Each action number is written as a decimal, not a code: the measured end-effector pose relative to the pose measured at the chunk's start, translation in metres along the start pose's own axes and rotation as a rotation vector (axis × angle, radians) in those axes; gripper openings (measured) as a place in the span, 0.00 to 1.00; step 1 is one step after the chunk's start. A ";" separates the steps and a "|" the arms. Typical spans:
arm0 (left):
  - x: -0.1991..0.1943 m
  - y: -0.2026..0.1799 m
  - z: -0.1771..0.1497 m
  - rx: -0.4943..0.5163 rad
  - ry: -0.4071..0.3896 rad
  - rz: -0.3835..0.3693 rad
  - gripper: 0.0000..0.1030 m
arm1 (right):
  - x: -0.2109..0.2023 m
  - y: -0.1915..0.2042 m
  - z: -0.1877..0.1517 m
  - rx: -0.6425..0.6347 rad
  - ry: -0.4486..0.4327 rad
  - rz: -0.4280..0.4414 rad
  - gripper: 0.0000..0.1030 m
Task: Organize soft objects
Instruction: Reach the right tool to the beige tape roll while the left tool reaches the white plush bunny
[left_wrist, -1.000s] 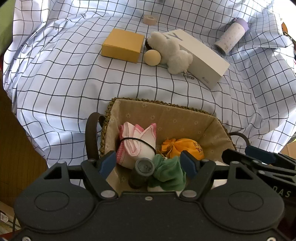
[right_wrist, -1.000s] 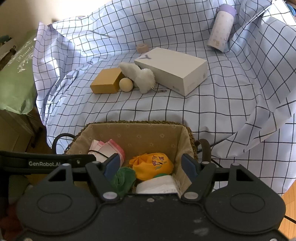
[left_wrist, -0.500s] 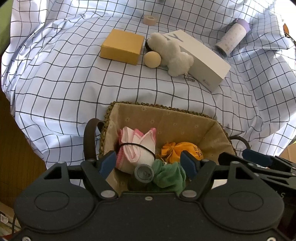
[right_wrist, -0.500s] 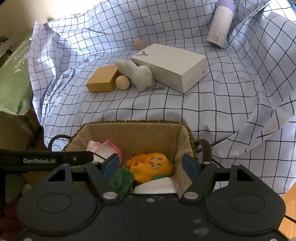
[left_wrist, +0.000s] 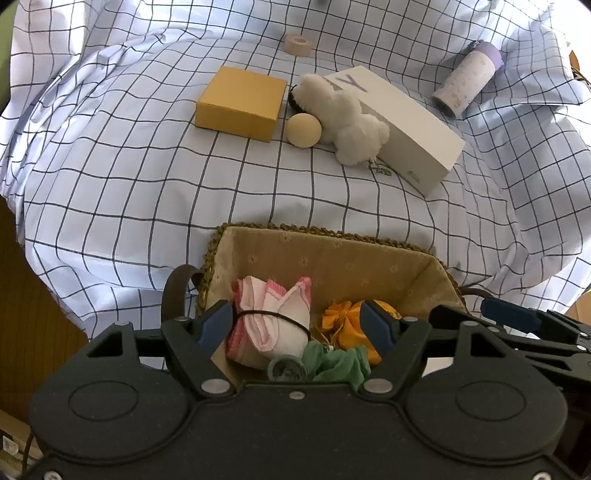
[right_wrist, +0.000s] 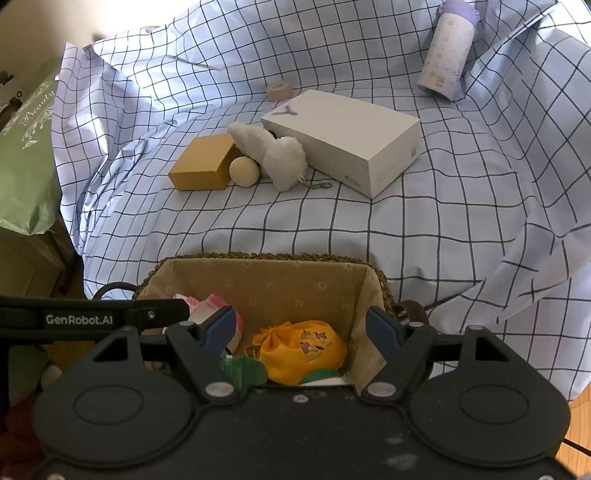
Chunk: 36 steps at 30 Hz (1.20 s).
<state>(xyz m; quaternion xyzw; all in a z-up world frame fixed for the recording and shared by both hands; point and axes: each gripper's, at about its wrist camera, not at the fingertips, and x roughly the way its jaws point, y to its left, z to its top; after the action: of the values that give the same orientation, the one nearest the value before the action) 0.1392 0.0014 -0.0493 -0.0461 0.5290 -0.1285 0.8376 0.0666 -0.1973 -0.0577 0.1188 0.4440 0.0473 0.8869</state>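
Both your claws, left claw (left_wrist: 297, 326) and right claw (right_wrist: 302, 328), hang spread apart and empty over the basket (left_wrist: 332, 254). The white plush toy (left_wrist: 345, 120) sits out on the checked cloth (left_wrist: 147, 177), leaning against the white box (left_wrist: 406, 125).

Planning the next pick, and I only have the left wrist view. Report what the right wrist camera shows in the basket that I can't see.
Observer: Under the orange pouch, in the right near corner of the basket, lies a flat white-and-green item.
Operator: Now give me the right gripper's state.
Observer: The right gripper is open, with nothing held between its fingers.
Operator: Tell me what sits off the left edge of the cloth.
Observer: A green bag printed with the word "Beauty" stands beside the checked cloth.
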 end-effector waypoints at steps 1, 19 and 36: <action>0.001 0.000 0.001 0.000 0.000 0.001 0.70 | 0.001 0.000 0.002 0.000 0.000 0.000 0.75; 0.016 0.007 0.050 0.026 -0.044 0.034 0.70 | 0.025 0.006 0.050 -0.032 -0.032 -0.012 0.75; 0.044 0.023 0.117 0.017 -0.142 0.081 0.70 | 0.074 0.015 0.152 -0.069 -0.164 -0.066 0.75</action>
<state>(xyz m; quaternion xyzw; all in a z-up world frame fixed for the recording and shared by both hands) 0.2659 0.0048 -0.0418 -0.0263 0.4685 -0.0954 0.8779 0.2323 -0.1946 -0.0234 0.0769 0.3716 0.0236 0.9249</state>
